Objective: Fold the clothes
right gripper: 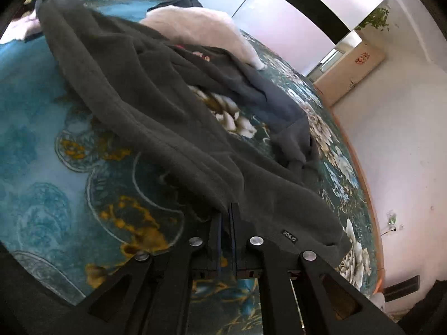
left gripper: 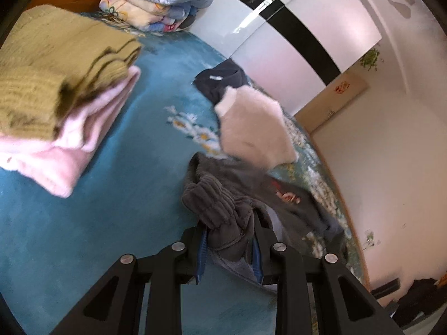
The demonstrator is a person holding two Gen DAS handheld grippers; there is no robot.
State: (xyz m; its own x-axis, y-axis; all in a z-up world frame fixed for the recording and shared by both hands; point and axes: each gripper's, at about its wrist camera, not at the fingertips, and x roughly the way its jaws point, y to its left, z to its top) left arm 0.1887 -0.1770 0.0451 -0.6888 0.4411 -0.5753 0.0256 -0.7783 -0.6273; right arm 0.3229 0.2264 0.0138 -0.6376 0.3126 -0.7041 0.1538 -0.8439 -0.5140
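Dark grey fleece garment point(right gripper: 156, 106) — soft, limp; left gripper point(left gripper: 229, 240) pinches ribbed cuff, right gripper point(right gripper: 226, 220) clamps hem at 6 o'clock.

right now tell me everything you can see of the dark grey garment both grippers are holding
The grey garment looks like soft, fleecy knit, charcoal and unfolded. It stretches in long creased folds above the teal floral blanket, lifted at both ends. The right gripper pinches one edge near a small black label; the left gripper clamps a bunched ribbed cuff. A red and white print shows on its far side. Its far end drapes onto the bed against a white fluffy garment.
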